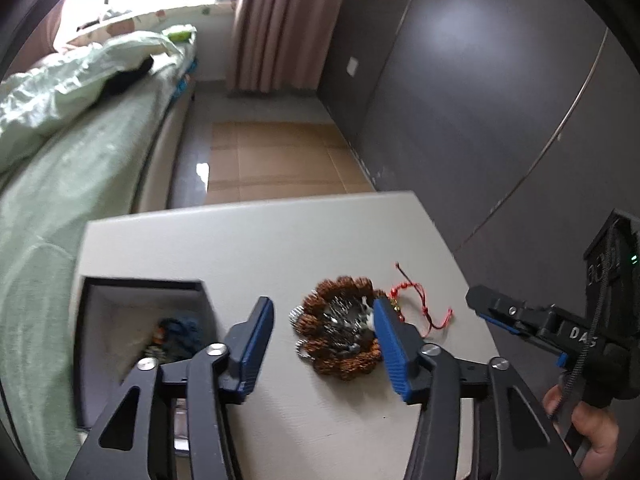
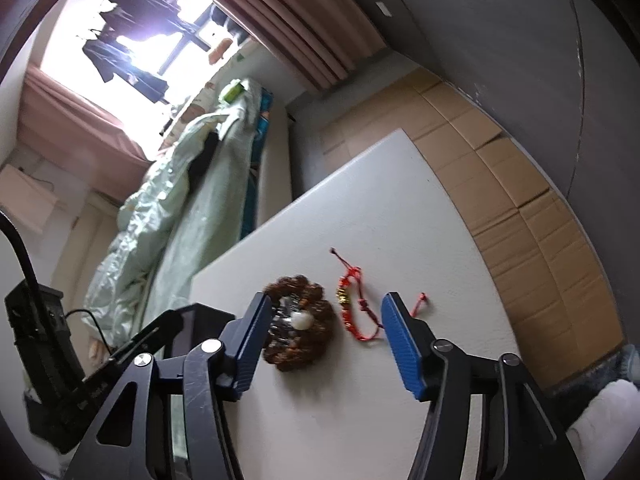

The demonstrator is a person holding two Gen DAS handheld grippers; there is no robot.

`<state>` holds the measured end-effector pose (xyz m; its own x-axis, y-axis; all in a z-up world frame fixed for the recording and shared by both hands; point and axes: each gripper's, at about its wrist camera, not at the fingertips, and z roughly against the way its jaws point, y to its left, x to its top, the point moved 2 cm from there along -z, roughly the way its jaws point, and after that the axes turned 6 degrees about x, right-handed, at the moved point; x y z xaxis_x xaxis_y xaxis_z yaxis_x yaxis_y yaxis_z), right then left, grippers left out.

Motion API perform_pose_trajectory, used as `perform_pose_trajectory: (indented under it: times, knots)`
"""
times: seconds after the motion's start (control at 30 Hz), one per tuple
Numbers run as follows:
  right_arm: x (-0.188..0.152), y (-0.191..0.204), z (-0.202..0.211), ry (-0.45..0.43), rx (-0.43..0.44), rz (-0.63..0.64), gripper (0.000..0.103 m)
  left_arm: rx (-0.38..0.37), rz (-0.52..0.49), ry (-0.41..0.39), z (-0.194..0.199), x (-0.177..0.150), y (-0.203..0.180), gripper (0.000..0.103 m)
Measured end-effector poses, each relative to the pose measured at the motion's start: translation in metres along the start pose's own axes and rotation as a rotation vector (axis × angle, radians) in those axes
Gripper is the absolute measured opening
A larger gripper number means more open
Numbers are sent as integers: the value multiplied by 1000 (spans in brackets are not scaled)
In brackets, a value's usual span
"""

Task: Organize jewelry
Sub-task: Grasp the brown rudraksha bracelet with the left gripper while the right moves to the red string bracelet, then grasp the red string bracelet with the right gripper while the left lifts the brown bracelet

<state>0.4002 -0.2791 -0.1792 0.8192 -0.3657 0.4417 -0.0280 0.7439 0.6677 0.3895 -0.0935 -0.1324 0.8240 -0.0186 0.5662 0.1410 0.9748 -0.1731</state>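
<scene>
A brown beaded bracelet (image 1: 320, 304) lies coiled on the white table (image 1: 260, 240), with silver jewelry and a white bead (image 1: 340, 318) piled inside its ring. A red string bracelet (image 1: 416, 292) with gold beads lies just right of it. My left gripper (image 1: 324, 312) is open and empty, hovering above the pile. An open black box (image 1: 136, 320) at the left holds a blue item (image 1: 182, 330). In the right wrist view my right gripper (image 2: 324, 312) is open and empty above the brown bracelet (image 2: 304, 340) and the red bracelet (image 2: 354, 312).
A bed with green bedding (image 1: 72, 128) runs along the table's left side. A dark wardrobe (image 1: 500, 100) stands to the right. Cardboard covers the floor (image 2: 520, 200) beyond the table's far edge. The right gripper shows at the right of the left wrist view (image 1: 480, 304).
</scene>
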Motion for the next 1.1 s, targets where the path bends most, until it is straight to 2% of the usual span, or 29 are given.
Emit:
perform_pose_trajectory:
  times: [0.17,0.53,0.63,0.73,0.77,0.9,1.1]
  knots:
    - [3,-13,1,3,-38,-18,52,12,-32,58,-26,-2,-11,43]
    - [8,-18,-4,19,-59,-19,51,133,-57,118,-61,-3,-7,40]
    - [8,-16,-11,36,-67,-9,51,149,-49,133,-65,-6,-4,35]
    - [7,-13,-16,51,-73,6,51,133,-32,133,-67,-5,-2,31]
    - [6,-12,-17,55,-79,12,51,118,-23,136,-67,-5,-2,23]
    - [4,-11,-23,74,-97,23,51,92,3,129,-65,-4,1,21]
    - [6,-13,-38,109,-114,30,41,27,24,77,-49,-1,0,20]
